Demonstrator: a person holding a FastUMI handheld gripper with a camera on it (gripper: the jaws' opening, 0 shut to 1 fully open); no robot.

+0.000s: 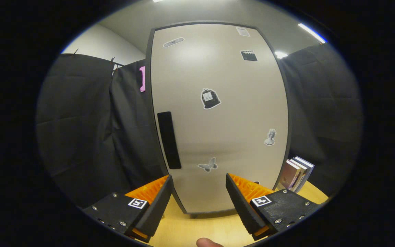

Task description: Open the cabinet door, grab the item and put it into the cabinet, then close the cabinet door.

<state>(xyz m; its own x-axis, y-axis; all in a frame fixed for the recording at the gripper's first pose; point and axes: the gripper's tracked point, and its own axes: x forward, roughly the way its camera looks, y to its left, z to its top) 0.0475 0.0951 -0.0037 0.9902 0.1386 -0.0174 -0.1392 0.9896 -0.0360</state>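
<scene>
cabinet door [218, 116]: shut, stickers unreadable | hand-held gripper [199, 193]: wide open, empty | books [298, 173]: beside cabinet

The gripper [199, 199] was held level, facing the cabinet door [218, 116] head-on. Its two fingers [156, 202] were spread wide apart, with nothing gripped between them. The lower part of the cabinet door was seen through the gap, just beyond the fingertips, and no contact with it could be made out. One finger was pointed at the door's lower edge on its handle side, the other at the opposite lower corner. A fingertip of the person's hand [208, 243] was seen below the gripper, nearer than the door.
</scene>
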